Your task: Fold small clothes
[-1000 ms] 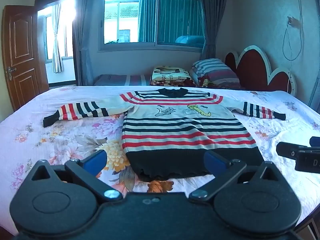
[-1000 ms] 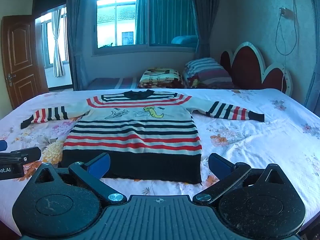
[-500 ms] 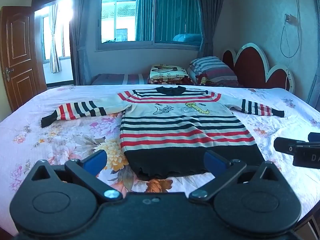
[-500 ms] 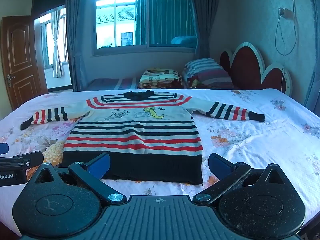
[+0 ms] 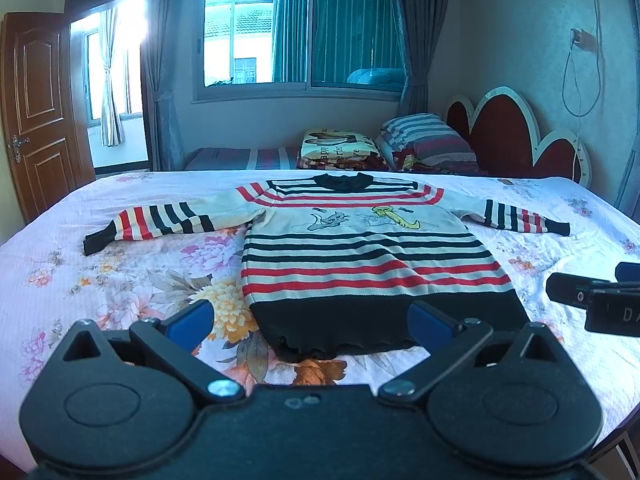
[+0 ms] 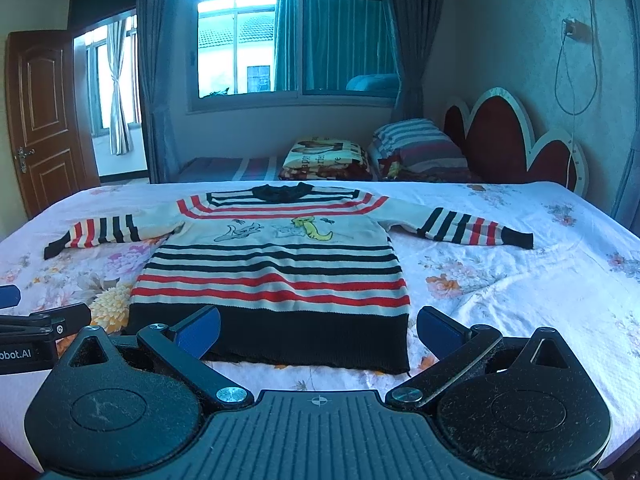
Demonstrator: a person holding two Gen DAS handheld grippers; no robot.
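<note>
A small striped sweater (image 5: pixel 360 256) in cream, red and black with a cartoon print lies flat on the bed, sleeves spread out, black hem toward me. It also shows in the right wrist view (image 6: pixel 276 268). My left gripper (image 5: pixel 310 318) is open and empty, hovering just before the hem's left part. My right gripper (image 6: pixel 318 326) is open and empty, hovering before the hem's right part. Each gripper shows at the edge of the other's view: the right one (image 5: pixel 592 300) and the left one (image 6: pixel 36 328).
The bed (image 5: pixel 100 280) has a floral sheet. Pillows and a folded blanket (image 5: pixel 340 148) lie at the far side by a red headboard (image 5: pixel 512 136). A window and a wooden door (image 5: pixel 32 120) stand behind.
Both grippers have drifted slightly, the left one a little forward and left; the sweater has not moved and both stay open.
</note>
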